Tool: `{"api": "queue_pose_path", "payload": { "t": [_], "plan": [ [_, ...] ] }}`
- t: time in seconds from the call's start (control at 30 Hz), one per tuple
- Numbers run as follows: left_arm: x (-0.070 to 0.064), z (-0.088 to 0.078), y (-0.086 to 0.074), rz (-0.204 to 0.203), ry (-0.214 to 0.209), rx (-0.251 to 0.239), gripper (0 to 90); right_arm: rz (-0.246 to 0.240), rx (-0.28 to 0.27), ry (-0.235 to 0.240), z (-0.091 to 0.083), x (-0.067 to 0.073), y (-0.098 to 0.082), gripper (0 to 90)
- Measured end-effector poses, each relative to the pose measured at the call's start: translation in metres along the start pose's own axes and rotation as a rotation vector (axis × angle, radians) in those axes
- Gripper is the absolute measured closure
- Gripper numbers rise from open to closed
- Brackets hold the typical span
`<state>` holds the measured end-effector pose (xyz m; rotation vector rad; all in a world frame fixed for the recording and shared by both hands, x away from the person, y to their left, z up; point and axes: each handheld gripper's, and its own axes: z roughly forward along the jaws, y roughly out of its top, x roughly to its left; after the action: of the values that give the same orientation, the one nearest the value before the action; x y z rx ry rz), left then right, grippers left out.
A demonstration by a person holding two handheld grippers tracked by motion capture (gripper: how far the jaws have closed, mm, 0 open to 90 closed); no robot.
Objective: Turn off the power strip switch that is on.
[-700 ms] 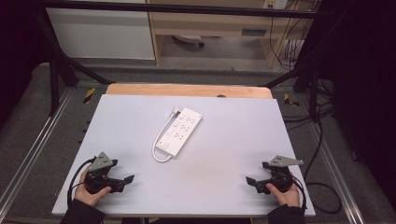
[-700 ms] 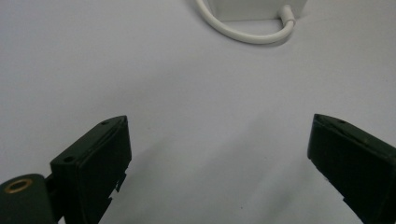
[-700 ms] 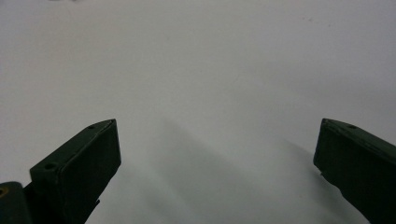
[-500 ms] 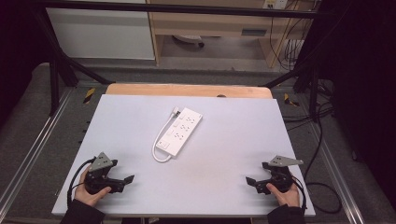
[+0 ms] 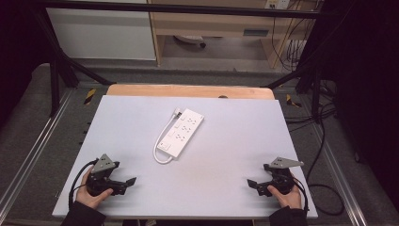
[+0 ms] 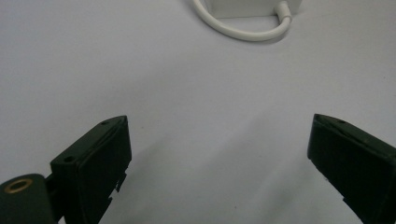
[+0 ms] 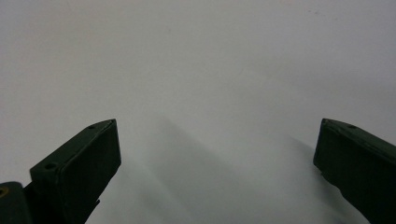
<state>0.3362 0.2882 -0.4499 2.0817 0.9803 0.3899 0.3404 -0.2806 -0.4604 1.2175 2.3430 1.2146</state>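
Note:
A white power strip (image 5: 181,132) lies slanted near the middle of the pale table (image 5: 235,127), its short white cable (image 5: 161,141) looped along its left side to a plug at the far end. The cable's loop (image 6: 243,32) shows at the top of the left gripper view. My left gripper (image 5: 128,182) rests at the table's near left corner, held in a hand, jaws wide open and empty (image 6: 217,154). At the near right corner my right gripper (image 5: 251,185) rests the same way, open with bare table between its jaws (image 7: 217,154). Both point inward.
A wooden board (image 5: 188,91) edges the table's far side. Metal rails (image 5: 42,136) run along both sides. Black cables (image 5: 324,146) trail on the floor at the right. A shelf unit and white panel stand beyond the table.

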Motion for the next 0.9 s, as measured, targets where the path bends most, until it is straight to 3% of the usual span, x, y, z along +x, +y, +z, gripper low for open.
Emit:
{"api": "queue_pose_path", "payload": {
  "t": [0.9],
  "plan": [
    [-0.0019,0.0041,0.0071,-0.004,0.010,0.014,6.8,-0.008,0.001,-0.014,-0.0003,-0.0003,0.0000,1.2]
  ]
}}
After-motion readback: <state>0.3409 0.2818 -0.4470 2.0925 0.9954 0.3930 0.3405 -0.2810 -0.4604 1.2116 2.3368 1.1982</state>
